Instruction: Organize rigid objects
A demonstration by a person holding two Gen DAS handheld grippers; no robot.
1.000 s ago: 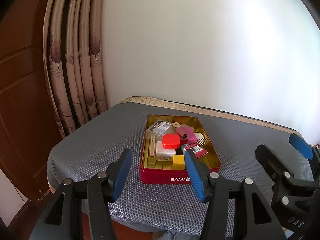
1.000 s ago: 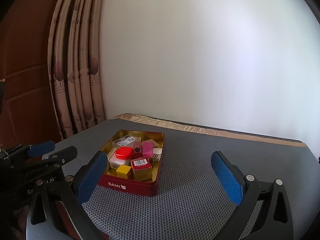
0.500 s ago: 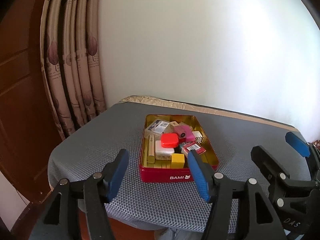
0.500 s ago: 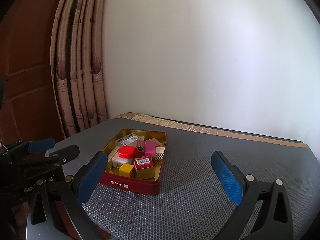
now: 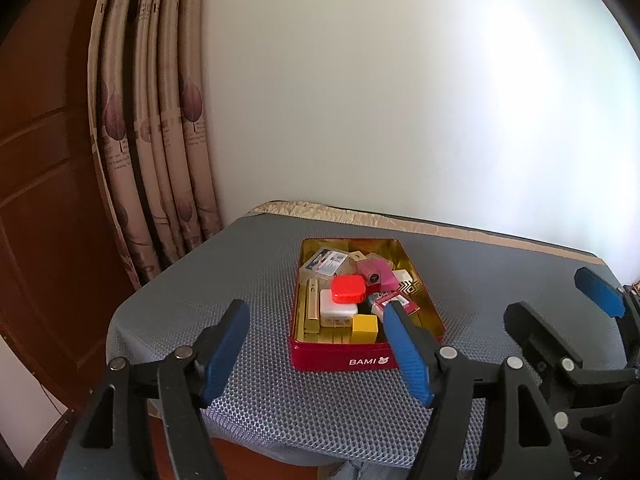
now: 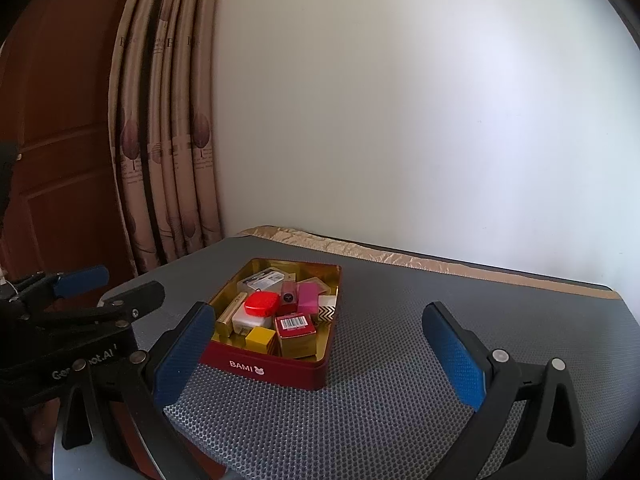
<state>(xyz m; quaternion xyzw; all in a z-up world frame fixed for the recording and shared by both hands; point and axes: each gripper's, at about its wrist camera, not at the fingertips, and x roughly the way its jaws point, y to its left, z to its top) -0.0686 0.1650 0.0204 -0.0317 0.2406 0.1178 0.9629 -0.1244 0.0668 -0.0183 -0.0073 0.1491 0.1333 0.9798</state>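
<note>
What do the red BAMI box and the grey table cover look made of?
BAMI box: probably tin-plated metal, with a glossy red outside and a shiny gold inside that reflects its contents. Table cover: looks like soft foam or rubber mesh, matte, with a honeycomb hole pattern.

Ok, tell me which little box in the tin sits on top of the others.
The red rounded case: it rests on the white box, above everything else in the tin.
</note>
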